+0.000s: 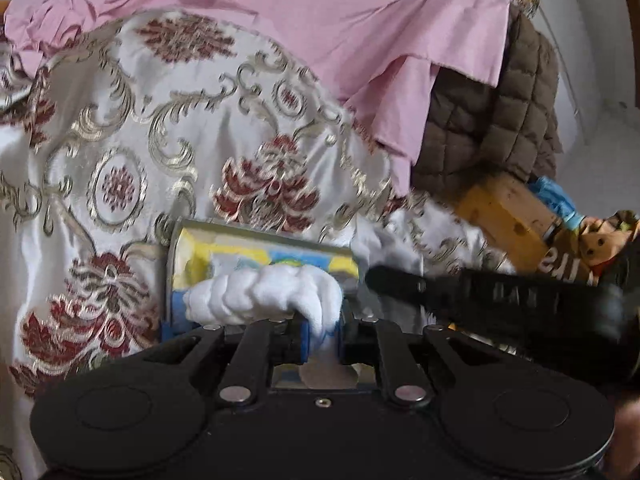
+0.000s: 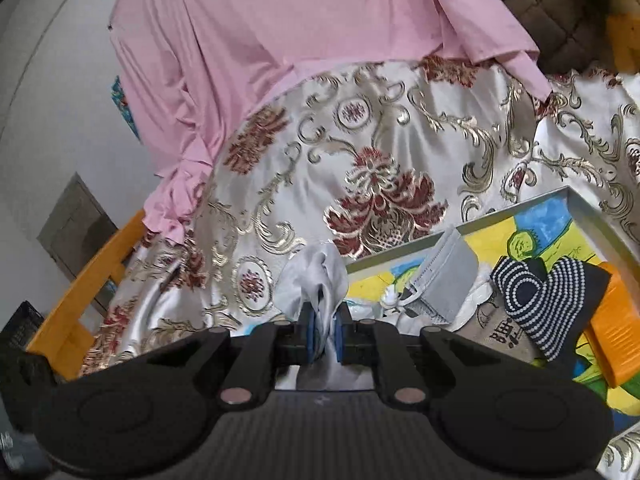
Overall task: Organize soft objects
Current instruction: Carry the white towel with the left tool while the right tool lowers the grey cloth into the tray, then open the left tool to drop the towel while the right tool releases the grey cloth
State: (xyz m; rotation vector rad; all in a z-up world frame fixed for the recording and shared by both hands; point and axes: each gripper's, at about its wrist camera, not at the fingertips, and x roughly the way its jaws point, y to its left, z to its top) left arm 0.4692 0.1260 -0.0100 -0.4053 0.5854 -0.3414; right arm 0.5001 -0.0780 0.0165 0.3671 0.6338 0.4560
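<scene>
Two grippers are clamped on cloth — the left gripper on a white sock, the right gripper on a grey cloth — over the tray's near-left corner. A pink garment covers the brocade spread's far edge.

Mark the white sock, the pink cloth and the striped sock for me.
white sock (image 1: 264, 292), left wrist view, on its bunched middle.
pink cloth (image 2: 280, 28), right wrist view, on its flat upper spread.
striped sock (image 2: 556, 292), right wrist view, on its dotted band.
</scene>
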